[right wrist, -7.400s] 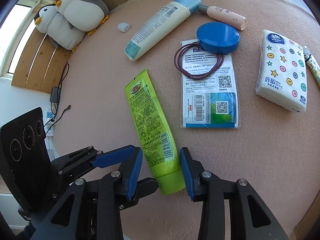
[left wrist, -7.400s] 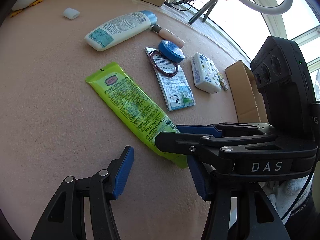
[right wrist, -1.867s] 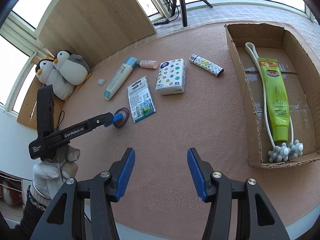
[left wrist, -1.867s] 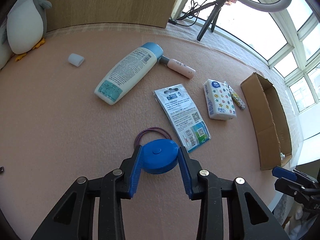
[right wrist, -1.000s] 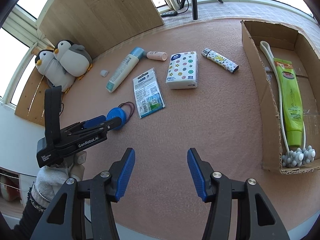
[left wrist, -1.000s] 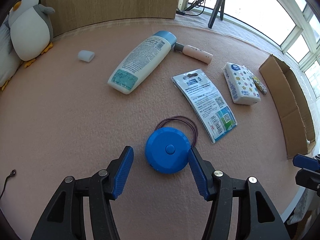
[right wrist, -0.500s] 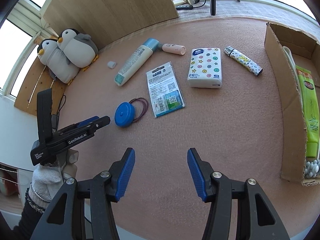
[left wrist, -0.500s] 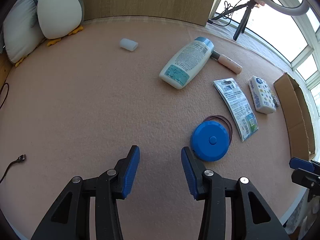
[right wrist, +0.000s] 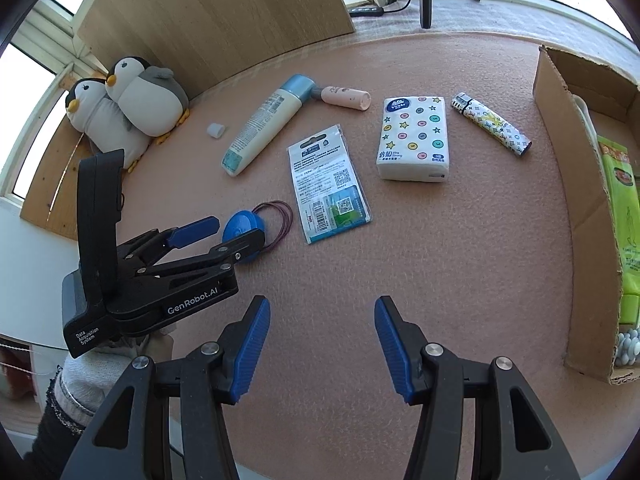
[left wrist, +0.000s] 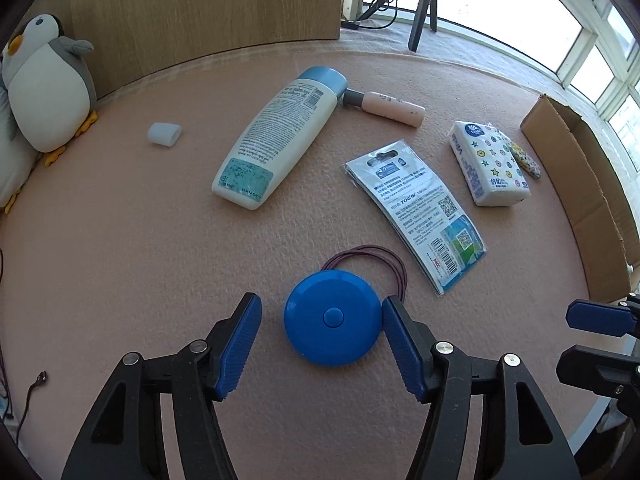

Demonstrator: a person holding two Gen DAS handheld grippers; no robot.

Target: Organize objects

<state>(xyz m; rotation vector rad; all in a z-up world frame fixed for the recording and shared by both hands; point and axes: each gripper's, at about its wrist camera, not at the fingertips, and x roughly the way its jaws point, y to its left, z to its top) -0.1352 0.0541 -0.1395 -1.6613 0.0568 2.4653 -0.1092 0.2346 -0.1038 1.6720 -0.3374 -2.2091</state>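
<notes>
A round blue disc (left wrist: 332,318) lies flat on the pink mat, partly over a loop of purple hair bands (left wrist: 384,256). My left gripper (left wrist: 321,302) is open and straddles the disc; its right pad is almost at the disc's rim and the left pad stands apart. From the right wrist view the left gripper (right wrist: 239,229) reaches over the disc (right wrist: 240,226), held by a gloved hand. My right gripper (right wrist: 322,304) hangs open over bare mat with nothing between its fingers. A cardboard box (right wrist: 576,184) at the right holds a green tube (right wrist: 622,216).
Lying on the mat are a printed packet (left wrist: 416,216), a white lotion bottle (left wrist: 276,140), a pink tube (left wrist: 392,106), a tissue pack (left wrist: 490,164), a lighter (right wrist: 492,124) and a small white cap (left wrist: 164,134). Plush penguins (right wrist: 132,104) lean at the back left by a wooden board.
My left gripper has swung right and widened, so the blue disc now lies between its fingers instead of off to the right. The right gripper stays open and sits closer to the mat.
</notes>
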